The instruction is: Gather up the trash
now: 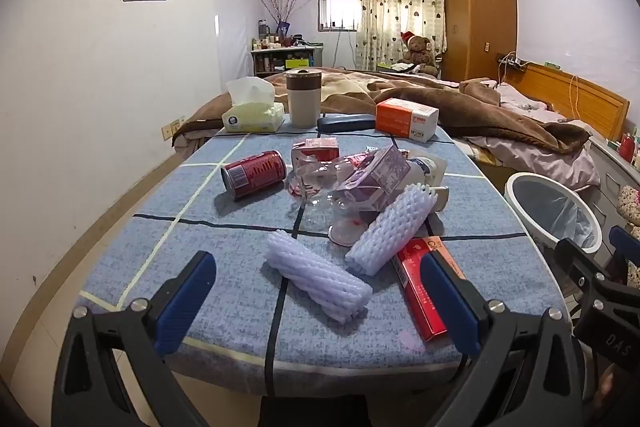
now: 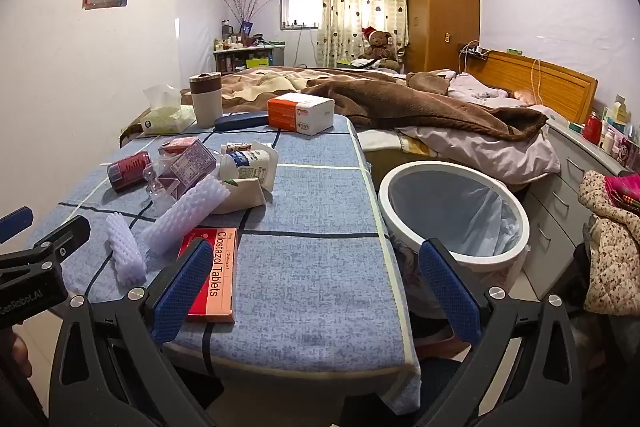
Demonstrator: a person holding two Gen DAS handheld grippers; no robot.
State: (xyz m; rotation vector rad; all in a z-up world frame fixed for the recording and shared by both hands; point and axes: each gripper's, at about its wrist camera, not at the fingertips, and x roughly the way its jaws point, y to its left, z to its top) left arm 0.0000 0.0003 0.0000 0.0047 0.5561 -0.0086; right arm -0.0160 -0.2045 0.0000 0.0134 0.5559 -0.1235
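Note:
Trash lies on the blue checked tablecloth (image 1: 224, 255): two white foam nets (image 1: 316, 281) (image 1: 390, 229), a red tablet box (image 1: 426, 287), a red can (image 1: 254, 174), a crushed clear bottle (image 1: 320, 187), a purple carton (image 1: 380, 173) and a white bottle (image 1: 430, 167). My left gripper (image 1: 318, 299) is open and empty at the table's near edge, just before the nearer foam net. My right gripper (image 2: 316, 287) is open and empty, over the table's near right corner. The white bin (image 2: 454, 211) with a liner stands right of the table. The tablet box (image 2: 212, 273) lies by my right gripper's left finger.
At the table's far end stand a tissue box (image 1: 252, 113), a beige cup (image 1: 304, 99), a dark case (image 1: 346, 125) and an orange-white box (image 1: 406, 119). A bed with a brown blanket (image 2: 420, 107) lies behind. Drawers (image 2: 568, 195) and clothes (image 2: 612, 247) are at the right.

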